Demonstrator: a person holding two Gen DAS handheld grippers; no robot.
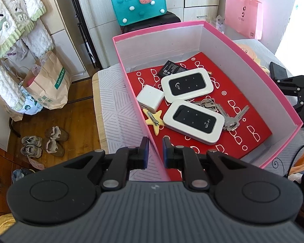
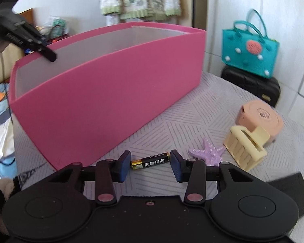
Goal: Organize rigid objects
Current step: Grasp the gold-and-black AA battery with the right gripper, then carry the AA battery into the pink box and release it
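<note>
An AA battery, black and gold, lies on the grey patterned cloth in front of the pink box. My right gripper has its blue pads against the battery's two ends and is shut on it lengthwise. My left gripper is shut on the near side wall of the pink box, one finger inside and one outside. Inside, on a red mat, lie two white Wi-Fi routers, a white charger cube, a bunch of keys, a flat black battery and a yellow star clip.
To the right of the battery are a purple starfish, a cream claw hair clip and a peach round case. A flat black item lies at the near right. A teal bag stands on a black case beyond the table.
</note>
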